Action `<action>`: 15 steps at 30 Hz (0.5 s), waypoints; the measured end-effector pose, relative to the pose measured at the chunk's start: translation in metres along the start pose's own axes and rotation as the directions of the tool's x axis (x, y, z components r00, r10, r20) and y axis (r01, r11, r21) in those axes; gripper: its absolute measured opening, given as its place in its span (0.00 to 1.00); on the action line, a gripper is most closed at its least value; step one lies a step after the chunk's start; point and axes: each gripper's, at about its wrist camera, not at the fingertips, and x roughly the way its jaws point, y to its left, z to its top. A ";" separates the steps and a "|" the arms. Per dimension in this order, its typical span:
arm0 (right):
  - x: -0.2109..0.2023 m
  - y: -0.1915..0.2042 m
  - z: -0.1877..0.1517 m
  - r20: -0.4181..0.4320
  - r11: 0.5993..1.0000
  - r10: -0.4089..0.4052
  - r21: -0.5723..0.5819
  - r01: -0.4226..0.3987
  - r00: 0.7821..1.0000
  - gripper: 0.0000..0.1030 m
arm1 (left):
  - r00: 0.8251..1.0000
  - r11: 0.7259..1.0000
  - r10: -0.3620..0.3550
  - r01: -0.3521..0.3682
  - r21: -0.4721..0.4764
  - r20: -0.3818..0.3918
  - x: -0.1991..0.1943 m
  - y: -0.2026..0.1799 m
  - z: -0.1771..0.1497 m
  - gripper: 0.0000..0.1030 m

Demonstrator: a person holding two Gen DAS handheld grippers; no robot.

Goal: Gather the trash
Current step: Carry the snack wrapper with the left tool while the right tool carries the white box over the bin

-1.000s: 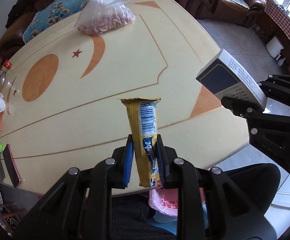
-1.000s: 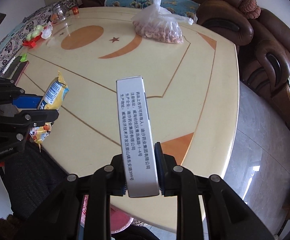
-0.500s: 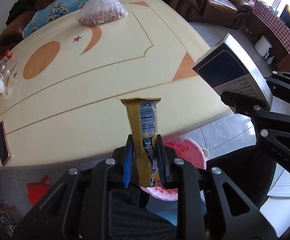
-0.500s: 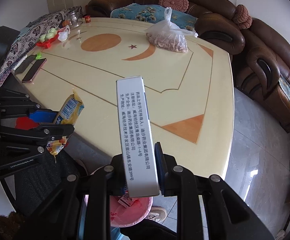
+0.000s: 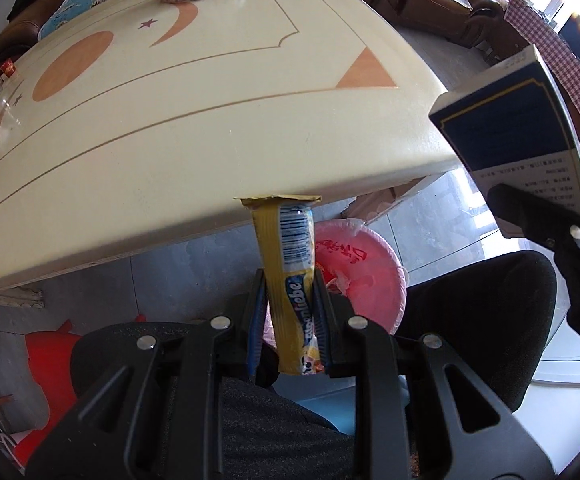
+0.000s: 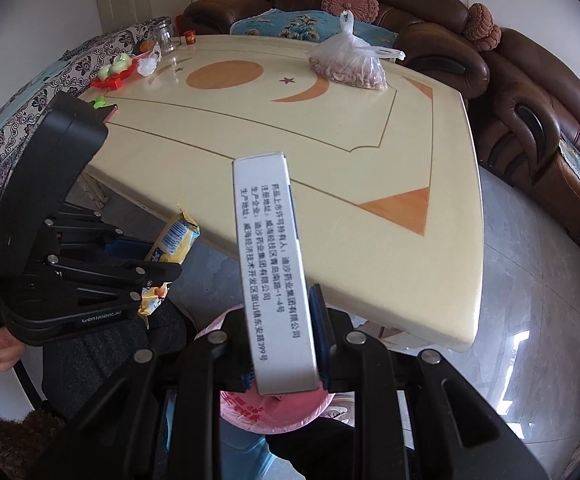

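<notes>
Both hands were loaded and off the table (image 5: 218,128), carry-to-bin step by my read. Left gripper (image 5: 288,320) was clamped on the yellow snack wrapper (image 5: 290,264), held upright; right gripper (image 6: 280,344) was clamped on the white medicine box (image 6: 272,264). Pink bin (image 5: 370,276) sat on the floor below the table edge, under both items. Next move probably calls for lowering each over the bin mouth, then releasing. Bin was mostly blocked by gripper bodies; contents hard to make out.
</notes>
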 end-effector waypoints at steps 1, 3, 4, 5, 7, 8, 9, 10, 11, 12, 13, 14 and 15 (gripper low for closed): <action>0.000 0.002 -0.004 0.002 1.000 -0.005 -0.001 0.005 1.000 0.22 | 1.000 1.000 0.001 -0.001 0.003 0.000 0.002 -0.001 -0.003 0.22; 0.001 0.004 -0.012 0.003 1.000 -0.007 -0.001 0.007 1.000 0.22 | 1.000 1.000 -0.003 0.003 0.004 -0.006 0.008 -0.003 -0.008 0.22; 0.003 0.005 -0.017 0.004 1.000 -0.009 0.004 0.009 1.000 0.22 | 1.000 1.000 -0.006 0.006 0.004 -0.014 0.012 -0.004 -0.011 0.22; 0.004 0.005 -0.020 0.000 1.000 0.000 0.011 0.000 1.000 0.22 | 1.000 1.000 -0.012 0.012 0.005 -0.024 0.016 -0.005 -0.013 0.22; 0.009 0.005 -0.028 -0.004 1.000 0.012 0.029 -0.012 1.000 0.22 | 0.999 1.000 -0.019 0.019 0.009 -0.047 0.026 -0.009 -0.018 0.22; 0.011 0.006 -0.032 -0.004 0.999 0.010 0.031 -0.010 1.000 0.22 | 0.998 1.000 -0.021 0.021 0.014 -0.060 0.031 -0.010 -0.020 0.22; 0.013 0.006 -0.035 -0.004 0.999 0.009 0.035 -0.009 1.000 0.22 | 0.997 1.000 -0.024 0.025 0.019 -0.071 0.035 -0.013 -0.021 0.22; 0.015 0.006 -0.038 -0.003 0.999 0.013 0.046 -0.013 1.000 0.22 | 0.996 0.999 -0.027 0.029 0.023 -0.081 0.040 -0.014 -0.023 0.22; 0.017 0.005 -0.041 -0.006 0.998 0.021 0.058 -0.021 1.000 0.22 | 0.995 0.999 -0.030 0.033 0.027 -0.090 0.044 -0.016 -0.024 0.22; 0.020 0.004 -0.044 -0.008 0.997 0.024 0.068 -0.023 1.000 0.22 | 0.995 0.999 -0.034 0.037 0.028 -0.097 0.048 -0.016 -0.026 0.22; 0.022 0.003 -0.047 -0.008 0.997 0.020 0.074 -0.019 1.000 0.22 | 0.994 0.999 -0.038 0.041 0.028 -0.103 0.051 -0.017 -0.027 0.22; 0.025 0.003 -0.050 -0.009 0.997 0.014 0.078 -0.013 1.000 0.22 | 0.993 0.999 -0.042 0.045 0.028 -0.108 0.055 -0.017 -0.029 0.22; 0.029 0.003 -0.054 -0.012 0.997 0.010 0.082 -0.009 1.000 0.22 | 0.993 0.998 -0.045 0.049 0.028 -0.112 0.059 -0.017 -0.030 0.22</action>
